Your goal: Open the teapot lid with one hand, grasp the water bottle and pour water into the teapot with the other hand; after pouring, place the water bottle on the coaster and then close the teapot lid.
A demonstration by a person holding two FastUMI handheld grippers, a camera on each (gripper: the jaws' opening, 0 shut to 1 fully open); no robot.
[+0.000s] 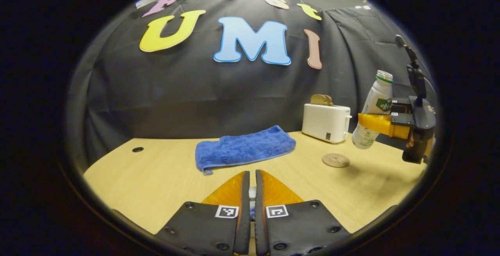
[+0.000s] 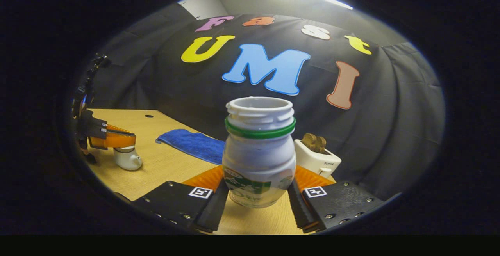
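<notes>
My right gripper (image 2: 258, 182) is shut on a white water bottle (image 2: 259, 150) with a green neck ring and an uncapped mouth. In the left gripper view the bottle (image 1: 374, 109) hangs slightly tilted above the table's right side, in the right gripper (image 1: 375, 125). A round brown coaster (image 1: 336, 160) lies on the table below and left of it. The white teapot (image 2: 127, 159) stands at the far left, under my left gripper (image 2: 117, 139). My left gripper (image 1: 252, 175) has its fingers nearly together on something small and white, apparently the lid knob; I cannot tell whether the lid is raised.
A blue towel (image 1: 244, 148) lies mid-table near the wall. A white toaster (image 1: 326, 122) holding bread stands at the back right, close behind the bottle. The wooden table (image 1: 156, 170) has a cable hole (image 1: 137, 149) at its back left.
</notes>
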